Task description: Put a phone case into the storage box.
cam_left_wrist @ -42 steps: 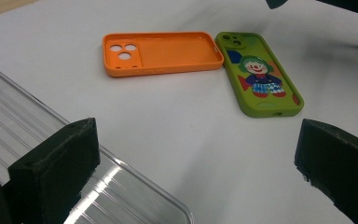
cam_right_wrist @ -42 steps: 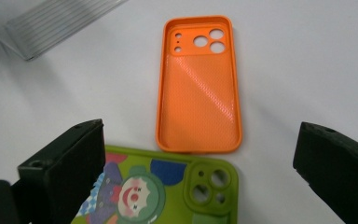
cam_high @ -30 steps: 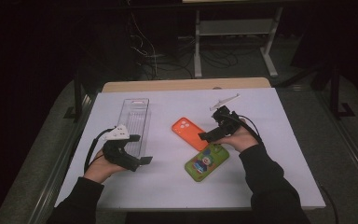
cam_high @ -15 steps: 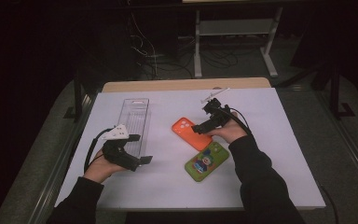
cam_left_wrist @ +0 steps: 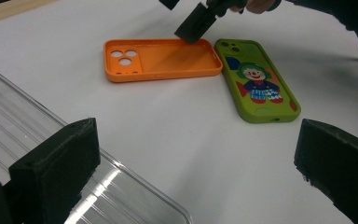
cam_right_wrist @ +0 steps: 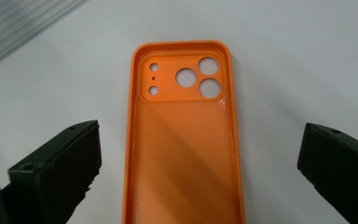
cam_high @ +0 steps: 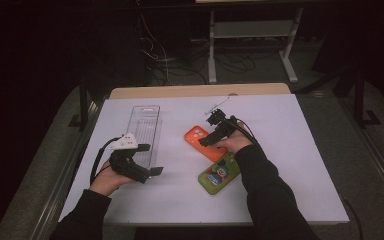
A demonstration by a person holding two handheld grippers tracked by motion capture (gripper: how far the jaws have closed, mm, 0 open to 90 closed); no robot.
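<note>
The right gripper hung wide open and empty over the orange phone case, which lay hollow-side up on the bench just beside the green case, apparently not yet grasped, while the left gripper, likewise open and empty, waited by the clear tray.

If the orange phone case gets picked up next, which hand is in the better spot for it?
Probably the right. The right gripper hangs just above the orange case, jaws open on either side of it. The left gripper sits farther off, beside the clear tray, with bare table between it and the case.
</note>
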